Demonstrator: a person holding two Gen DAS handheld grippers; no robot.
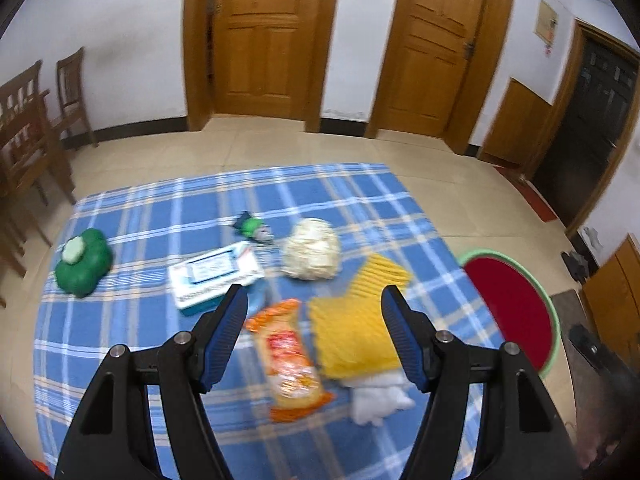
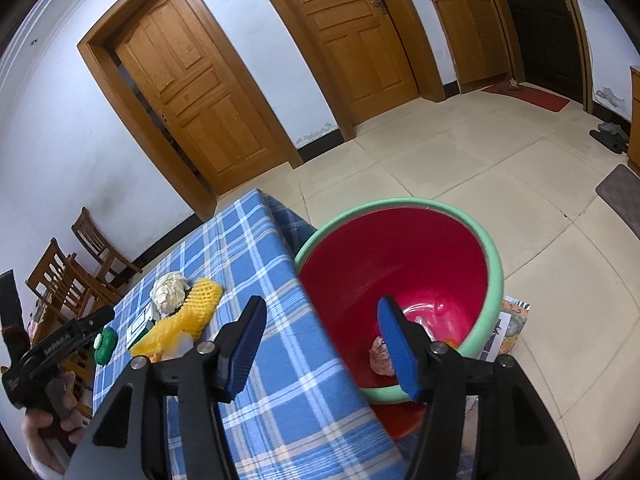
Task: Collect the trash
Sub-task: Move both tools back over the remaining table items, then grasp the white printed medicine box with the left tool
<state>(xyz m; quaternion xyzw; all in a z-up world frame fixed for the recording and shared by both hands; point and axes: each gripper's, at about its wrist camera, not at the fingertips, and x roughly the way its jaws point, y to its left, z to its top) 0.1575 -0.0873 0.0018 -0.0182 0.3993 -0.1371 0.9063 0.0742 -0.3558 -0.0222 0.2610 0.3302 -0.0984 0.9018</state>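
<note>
At lower centre, we see an orange crinkled snack wrapper (image 1: pixel 291 356) lying on the table (image 1: pixel 140 232) between our wide, empty left claw (image 1: pixel 314 300). Our right claw (image 2: pixel 322 312), wide, hangs over the red bin (image 2: pixel 400 256) holding scraps (image 2: pixel 380 356).

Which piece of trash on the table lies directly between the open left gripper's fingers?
The orange snack wrapper; the yellow foam net lies right of it, the white crumpled ball farther away.

Woven checked cloth (image 1: pixel 160 220) covers the table; the red bin (image 2: pixel 400 256) is glossy plastic beside wooden doors (image 1: pixel 264 36).
</note>
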